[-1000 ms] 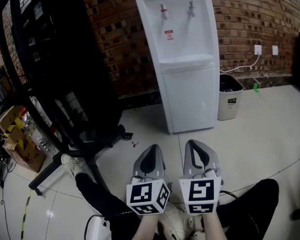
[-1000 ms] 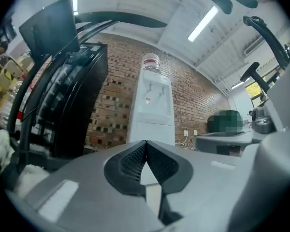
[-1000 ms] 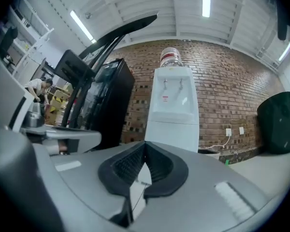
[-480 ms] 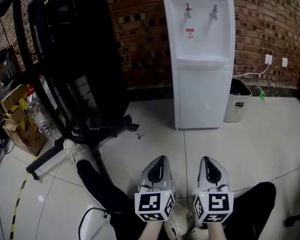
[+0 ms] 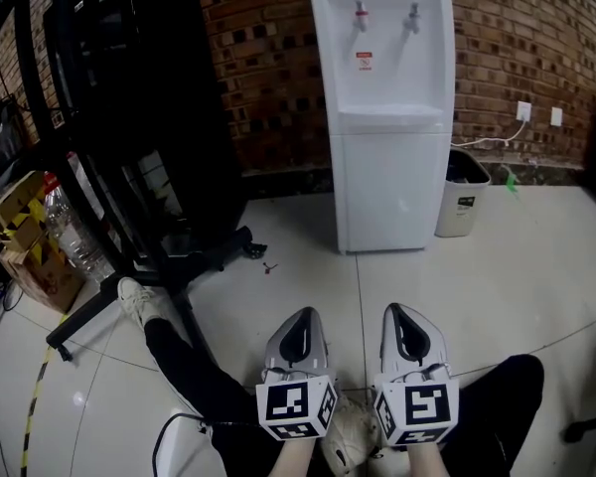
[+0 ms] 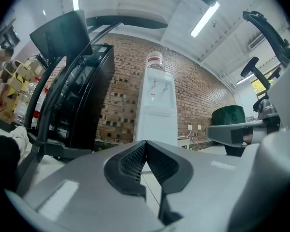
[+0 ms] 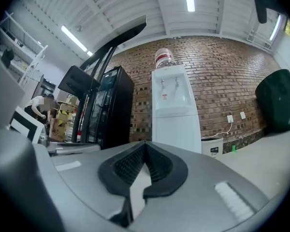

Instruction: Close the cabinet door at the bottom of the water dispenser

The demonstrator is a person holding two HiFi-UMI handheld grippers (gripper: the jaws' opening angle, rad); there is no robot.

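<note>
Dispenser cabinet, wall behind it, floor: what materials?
Water dispenser: likely white plastic or painted metal, smooth, faint sheen. Wall: exposed reddish-brown brick, matte, mortar lines visible. Floor: glossy pale tiles, going by grout lines and light reflections.

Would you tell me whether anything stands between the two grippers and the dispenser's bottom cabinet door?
Nothing visible does: only bare floor lies between the left gripper, the right gripper and the cabinet door. The waste bin stands to the door's right, off that path.
</note>
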